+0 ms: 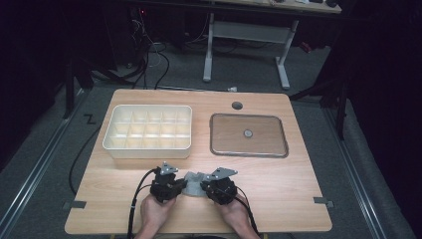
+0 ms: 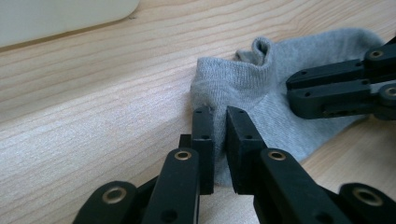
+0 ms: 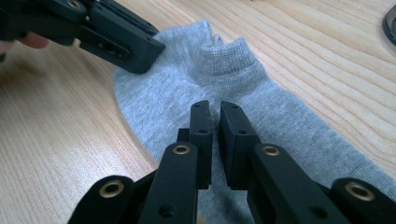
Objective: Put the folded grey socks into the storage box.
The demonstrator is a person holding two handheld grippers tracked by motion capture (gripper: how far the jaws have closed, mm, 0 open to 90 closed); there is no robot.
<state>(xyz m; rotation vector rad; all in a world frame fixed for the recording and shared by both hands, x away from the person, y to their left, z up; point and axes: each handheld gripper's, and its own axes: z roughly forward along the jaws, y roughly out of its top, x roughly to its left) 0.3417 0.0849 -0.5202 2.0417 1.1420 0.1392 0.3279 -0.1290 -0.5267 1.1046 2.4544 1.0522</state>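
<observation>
Both grippers, left [image 2: 220, 114] and right [image 3: 213, 108], had their jaws pinched nearly together on thin folds of the grey sock [image 1: 194, 180], which lay on the table [image 1: 298, 199] just in front of the compartment box [image 1: 148, 130]. I judged either thin pinch might slip if I pulled them apart unevenly.

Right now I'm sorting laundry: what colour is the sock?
Grey sock; right gripper view.
</observation>
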